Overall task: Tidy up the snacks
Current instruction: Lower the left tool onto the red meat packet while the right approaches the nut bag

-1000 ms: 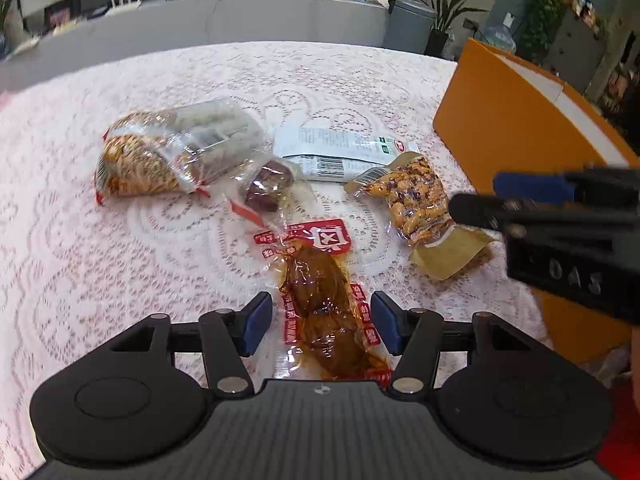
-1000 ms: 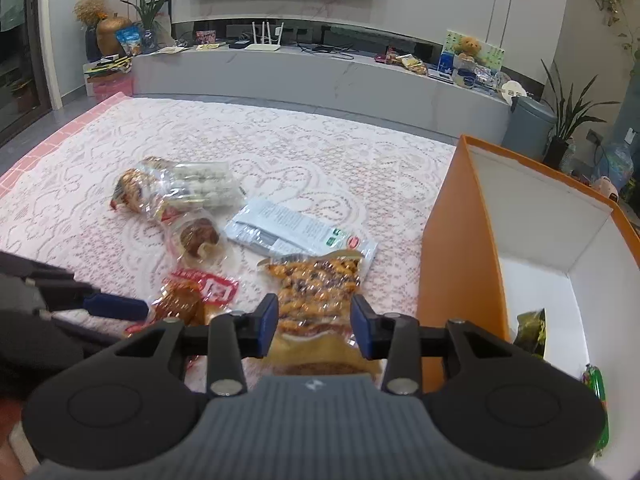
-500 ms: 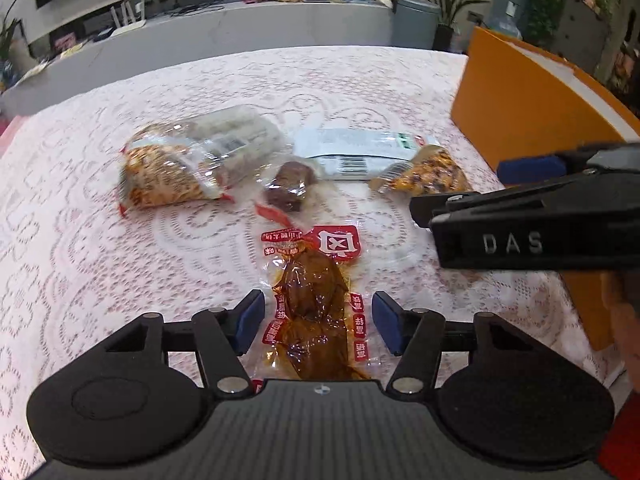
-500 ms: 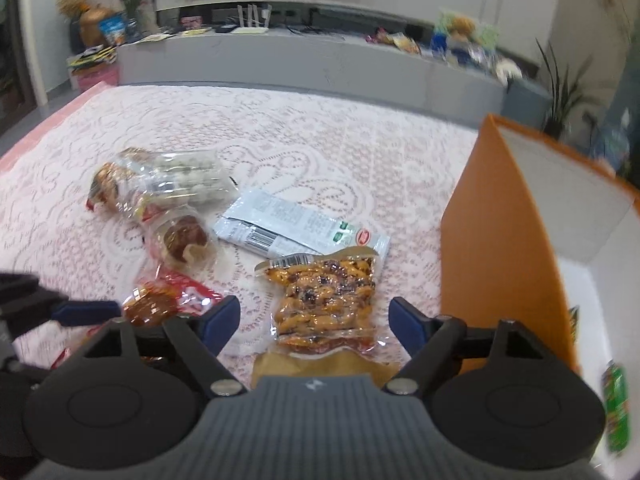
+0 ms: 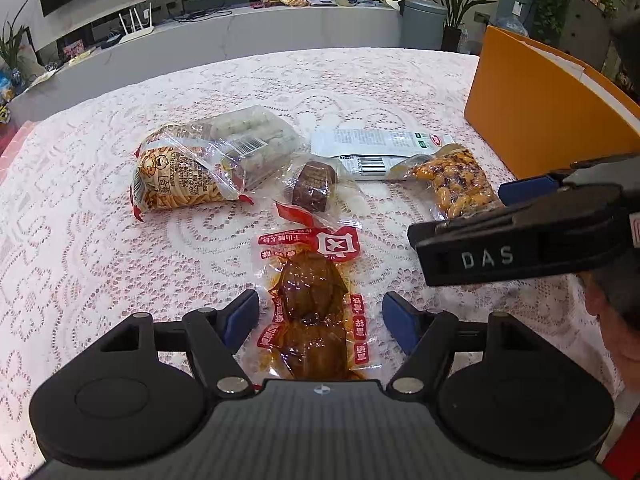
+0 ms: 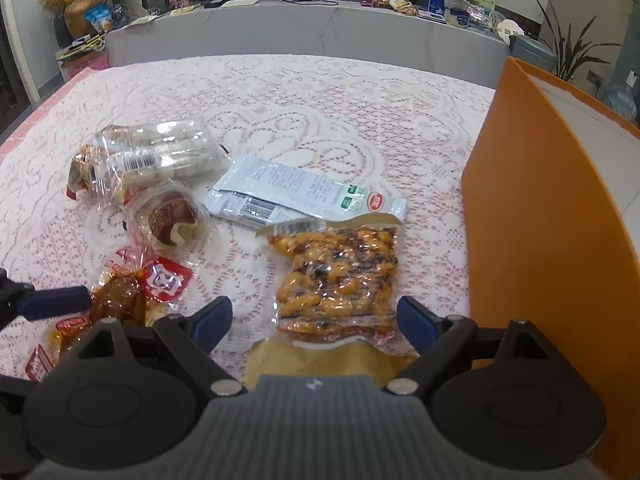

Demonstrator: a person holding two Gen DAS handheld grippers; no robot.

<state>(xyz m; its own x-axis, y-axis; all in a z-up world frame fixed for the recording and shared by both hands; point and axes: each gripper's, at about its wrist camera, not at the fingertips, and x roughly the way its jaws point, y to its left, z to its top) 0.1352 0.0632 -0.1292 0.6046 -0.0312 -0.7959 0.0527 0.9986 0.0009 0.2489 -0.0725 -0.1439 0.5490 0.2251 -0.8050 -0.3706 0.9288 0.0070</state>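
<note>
A red-edged pack of brown braised meat (image 5: 312, 304) lies on the lace tablecloth between the fingers of my left gripper (image 5: 320, 318). Its jaws are opening and the pads stand clear of the pack. A vacuum pack of orange nuts (image 6: 338, 280) lies between the fingers of my right gripper (image 6: 314, 326), whose jaws are also opening and do not touch it. In the left wrist view the right gripper (image 5: 520, 232) crosses in from the right over the nut pack (image 5: 456, 186). The meat pack (image 6: 120, 296) shows at lower left in the right wrist view.
An orange box (image 6: 532, 216) with white inside stands at the right (image 5: 536, 120). Farther back lie a grey-white sachet (image 6: 304, 196), a small wrapped brown cake (image 6: 172, 220), a clear tray of pale balls (image 6: 160, 156) and a bag of orange sticks (image 5: 180, 176). A hand (image 5: 616, 328) shows at right.
Both grippers have opened wider, the right one much more. The right gripper moved down and leftward over the nut pack; in the left wrist view it now sits nearer and lower.
</note>
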